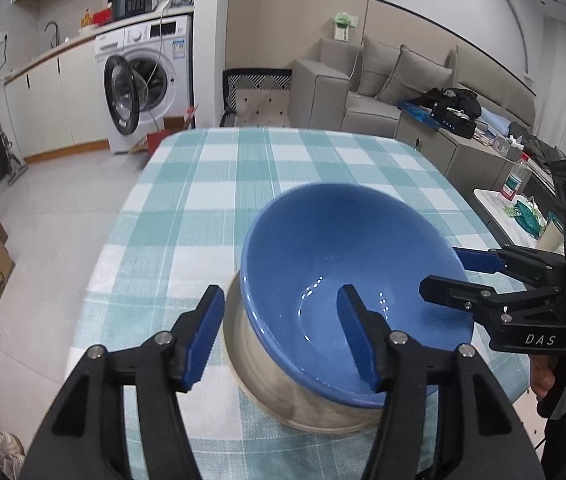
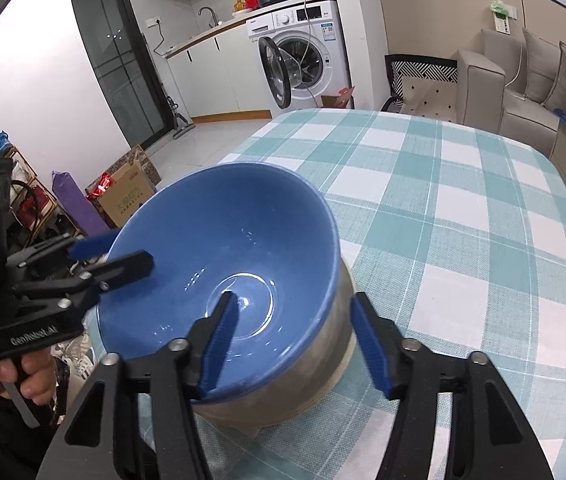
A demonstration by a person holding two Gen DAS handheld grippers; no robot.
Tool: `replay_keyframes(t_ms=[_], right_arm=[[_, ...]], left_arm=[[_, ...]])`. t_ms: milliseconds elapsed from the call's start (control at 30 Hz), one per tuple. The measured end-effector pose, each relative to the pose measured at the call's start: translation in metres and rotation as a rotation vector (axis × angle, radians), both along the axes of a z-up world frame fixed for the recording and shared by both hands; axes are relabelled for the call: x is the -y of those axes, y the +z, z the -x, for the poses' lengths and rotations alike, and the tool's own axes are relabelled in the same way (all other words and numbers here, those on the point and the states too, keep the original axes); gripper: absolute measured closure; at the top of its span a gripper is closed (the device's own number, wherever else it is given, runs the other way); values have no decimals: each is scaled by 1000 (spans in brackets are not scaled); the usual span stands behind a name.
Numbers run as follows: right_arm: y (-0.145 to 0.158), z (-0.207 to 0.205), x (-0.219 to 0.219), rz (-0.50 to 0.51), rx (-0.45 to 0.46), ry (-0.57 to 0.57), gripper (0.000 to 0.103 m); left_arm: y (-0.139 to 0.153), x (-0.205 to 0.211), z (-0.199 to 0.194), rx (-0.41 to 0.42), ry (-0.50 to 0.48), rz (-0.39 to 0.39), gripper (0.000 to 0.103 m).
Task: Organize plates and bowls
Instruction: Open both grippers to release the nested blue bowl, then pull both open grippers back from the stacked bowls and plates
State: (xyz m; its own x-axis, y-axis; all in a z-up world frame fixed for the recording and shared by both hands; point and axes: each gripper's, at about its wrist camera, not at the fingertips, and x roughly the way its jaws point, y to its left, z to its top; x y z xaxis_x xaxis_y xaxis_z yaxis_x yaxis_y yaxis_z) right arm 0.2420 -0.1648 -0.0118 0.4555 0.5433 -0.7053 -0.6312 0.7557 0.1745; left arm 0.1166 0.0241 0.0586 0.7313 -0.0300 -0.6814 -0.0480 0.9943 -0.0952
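Note:
A blue bowl (image 1: 347, 264) sits tilted in a beige bowl (image 1: 283, 384) on the checked tablecloth (image 1: 219, 184). My left gripper (image 1: 279, 336) is open, its jaws astride the near left rim of the bowls, one finger outside, one inside the blue bowl. My right gripper (image 2: 295, 340) is open and astride the opposite rim of the blue bowl (image 2: 223, 256), above the beige bowl (image 2: 323, 364). Each gripper shows in the other's view: the right one (image 1: 459, 276) and the left one (image 2: 111, 256). Whether the pads touch the rim is unclear.
The table (image 2: 463, 208) stretches ahead. A washing machine (image 1: 143, 80) with its door open, a sofa (image 1: 395, 80) and a small side table with a bottle (image 1: 517, 180) stand around it. Cardboard boxes (image 2: 127, 196) lie on the floor.

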Motion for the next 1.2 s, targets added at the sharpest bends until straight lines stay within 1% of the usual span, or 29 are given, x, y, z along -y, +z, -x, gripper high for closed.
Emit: replay_keyframes(t_ms=[33,100,133,267,333,433,633,833,1000,1133,1200], right_arm=[[1,1,2,-3,7,-3,29],[2,3,7,-11,23,-5,22],[2,4,10,-15,32,-10,18],[3,10,20,-31,62,-19,14],[2,15,24,-39,83,-22,5],[2,22,32,-61,119,-21,1],[1,37,45,-120,170,-35,1],[-3,55,56,-166,212,-44,1],[-10,74,57,-156,251,-46,1],[-16,87,58,-151,284,-43,0],[-18,92,58,-156,293,-41,0]], left_arm=[[2,0,2,11,-4,-12,22],[4,0,7,47,0,-26,8],[5,0,11,69,-5,-35,5],[2,1,18,97,-36,-76,2],[-1,1,21,97,-37,-91,2],[-4,-2,28,113,-35,-84,0],[-8,-6,43,147,-14,-96,0],[-13,-10,63,197,-14,-77,0],[-22,-8,73,216,-13,-90,0],[-32,-9,79,214,-7,-74,0],[-36,-7,83,220,-5,-78,0]])
